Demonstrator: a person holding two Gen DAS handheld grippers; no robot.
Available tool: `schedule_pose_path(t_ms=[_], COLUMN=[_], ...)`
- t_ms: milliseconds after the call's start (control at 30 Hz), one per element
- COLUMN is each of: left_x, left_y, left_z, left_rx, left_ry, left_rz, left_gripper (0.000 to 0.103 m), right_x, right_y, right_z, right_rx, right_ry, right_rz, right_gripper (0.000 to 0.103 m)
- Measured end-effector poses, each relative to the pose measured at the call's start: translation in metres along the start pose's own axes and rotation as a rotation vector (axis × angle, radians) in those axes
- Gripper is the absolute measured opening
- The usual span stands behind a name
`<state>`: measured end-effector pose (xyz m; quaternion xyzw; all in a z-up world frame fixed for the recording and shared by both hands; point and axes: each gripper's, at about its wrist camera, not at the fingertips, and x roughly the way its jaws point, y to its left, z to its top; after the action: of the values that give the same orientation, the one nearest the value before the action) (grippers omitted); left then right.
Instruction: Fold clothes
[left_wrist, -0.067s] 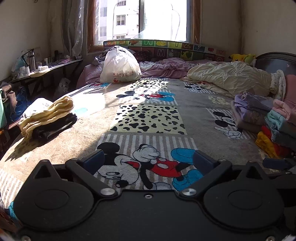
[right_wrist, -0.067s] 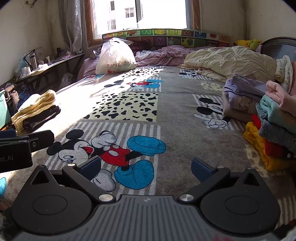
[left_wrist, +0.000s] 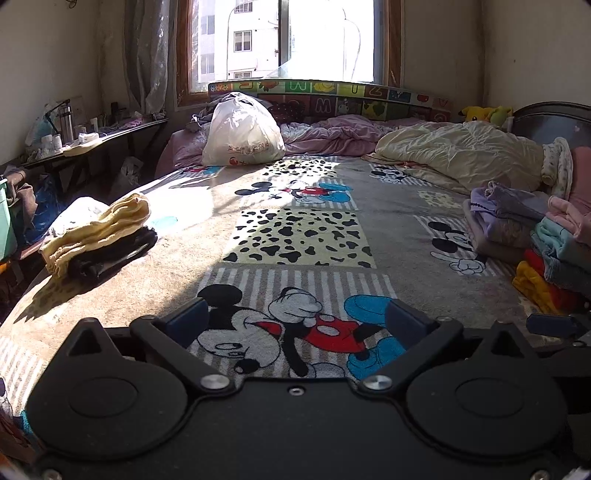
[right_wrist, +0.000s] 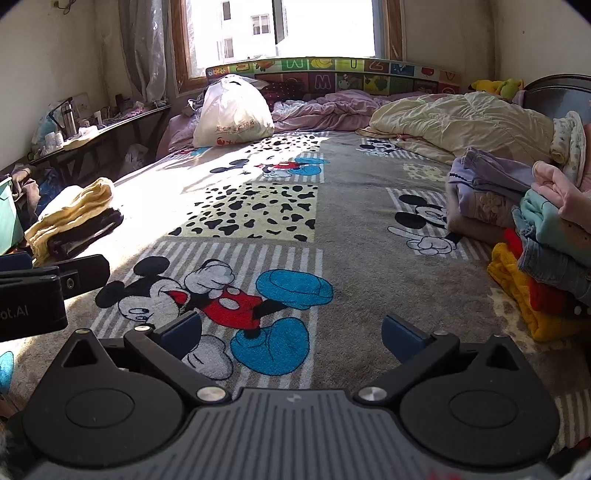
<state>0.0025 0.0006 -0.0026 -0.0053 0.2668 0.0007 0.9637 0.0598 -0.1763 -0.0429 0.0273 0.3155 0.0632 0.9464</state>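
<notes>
Jaws spread wide on left gripper and right gripper, nothing held between them, cartoon-mouse bedspread seen beyond, folded clothes stacked at right edge, yellow-and-black pile at left.

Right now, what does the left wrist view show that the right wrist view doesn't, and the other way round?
Only the left wrist view: the open, empty left gripper from behind, and a fingertip of the right gripper at its right edge.

Only the right wrist view: the open, empty right gripper from behind, and the left gripper's side at its left edge.

Both: the cartoon-mouse blanket, the yellow-and-black folded pile on the left, the colourful clothes stack on the right, the white plastic bag and cream quilt near the window.
</notes>
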Motion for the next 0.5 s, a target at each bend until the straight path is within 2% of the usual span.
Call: schedule_pose_path(t_ms=[67,200,500], left_x=[0.005,-0.006,0.002], left_y=[0.001,-0.002,-0.001], left_z=[-0.002,-0.002,-0.007], left_rx=[-0.007,0.0,0.001], left_ry=[0.019,-0.016,0.008], left_rz=[-0.007,-0.001,0.002], left_gripper=[0.103,0.103,0.103], right_x=[0.0,-0.001,-0.003], right_y=[0.0,-0.001,-0.002], right_z=[0.0,-0.001,-0.003], right_rx=[0.001,0.002,0.004], right_ry=[-0.002,-0.007,-0.013], right_rz=[-0.003,-0.009,-0.021], right_gripper=[0.103,0.103,0.103])
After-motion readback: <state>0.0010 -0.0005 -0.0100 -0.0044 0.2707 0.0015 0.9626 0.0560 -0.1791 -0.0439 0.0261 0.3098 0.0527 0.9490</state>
